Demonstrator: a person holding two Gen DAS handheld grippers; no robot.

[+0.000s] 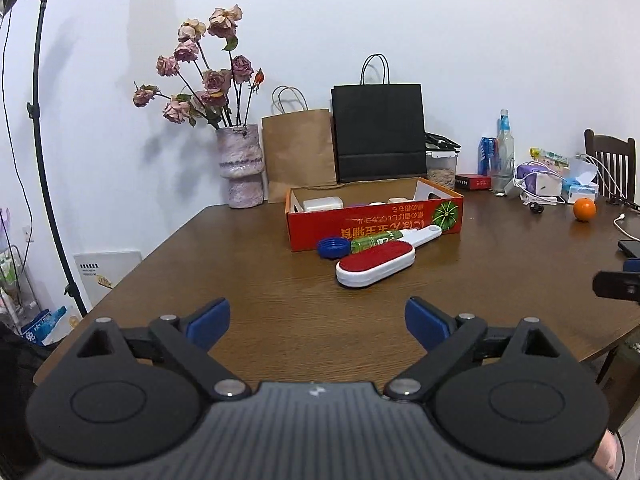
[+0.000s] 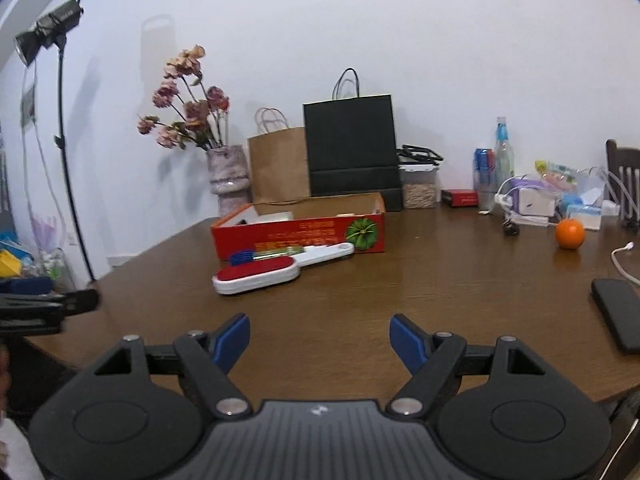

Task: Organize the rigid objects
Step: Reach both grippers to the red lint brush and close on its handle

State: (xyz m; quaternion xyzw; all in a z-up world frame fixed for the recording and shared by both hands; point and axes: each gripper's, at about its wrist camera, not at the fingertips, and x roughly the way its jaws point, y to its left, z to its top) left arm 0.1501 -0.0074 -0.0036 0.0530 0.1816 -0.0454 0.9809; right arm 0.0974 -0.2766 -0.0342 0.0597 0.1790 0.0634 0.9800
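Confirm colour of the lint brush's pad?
Red pad on a white body; the lint brush shows best in the left wrist view.

Brown wooden table [image 1: 280,320] carries a red box [image 1: 374,216], a lint brush [image 1: 376,266] just before it, blue cap [image 1: 333,247], vase [image 1: 242,166], two bags, an orange [image 1: 584,209], a phone [image 2: 618,314].

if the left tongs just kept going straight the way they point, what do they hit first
Probably the red and white lint brush, lying ahead of the open left tongs, with the red box behind it. Depth is hard to judge.
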